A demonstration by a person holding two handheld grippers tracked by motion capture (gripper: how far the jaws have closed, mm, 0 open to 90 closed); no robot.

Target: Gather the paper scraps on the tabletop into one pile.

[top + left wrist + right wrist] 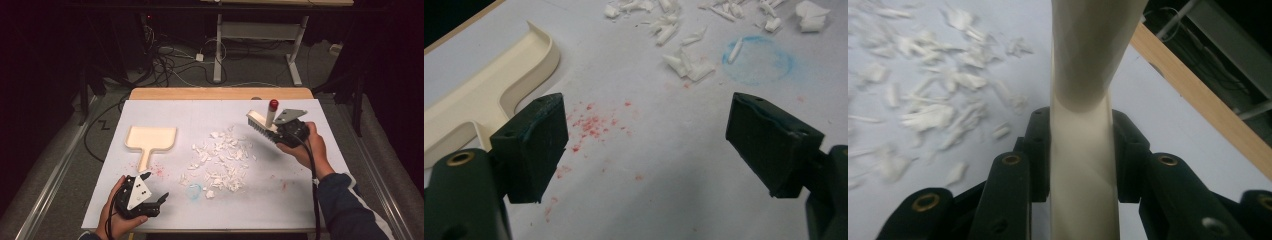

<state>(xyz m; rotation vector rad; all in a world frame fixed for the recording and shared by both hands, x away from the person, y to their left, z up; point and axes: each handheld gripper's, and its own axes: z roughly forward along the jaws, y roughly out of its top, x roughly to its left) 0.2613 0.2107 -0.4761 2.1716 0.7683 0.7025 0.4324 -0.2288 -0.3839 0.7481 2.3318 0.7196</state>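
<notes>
Right gripper [280, 131]: clenched on brush [262, 122] handle
Left gripper [154, 188]: released, near dustpan [150, 140]
Scraps [222, 160]: between both

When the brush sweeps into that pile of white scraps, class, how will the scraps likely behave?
The white scraps look thin and curled, so probably light and apt to scatter. Lying loose and apart, they would likely slide across the smooth white board rather than move together.

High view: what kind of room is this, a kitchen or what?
Probably a lab or workshop, not a kitchen. Tangled cables lie on the floor behind the table, a bare metal stand stands there, and the person works with hand-held grippers.
</notes>
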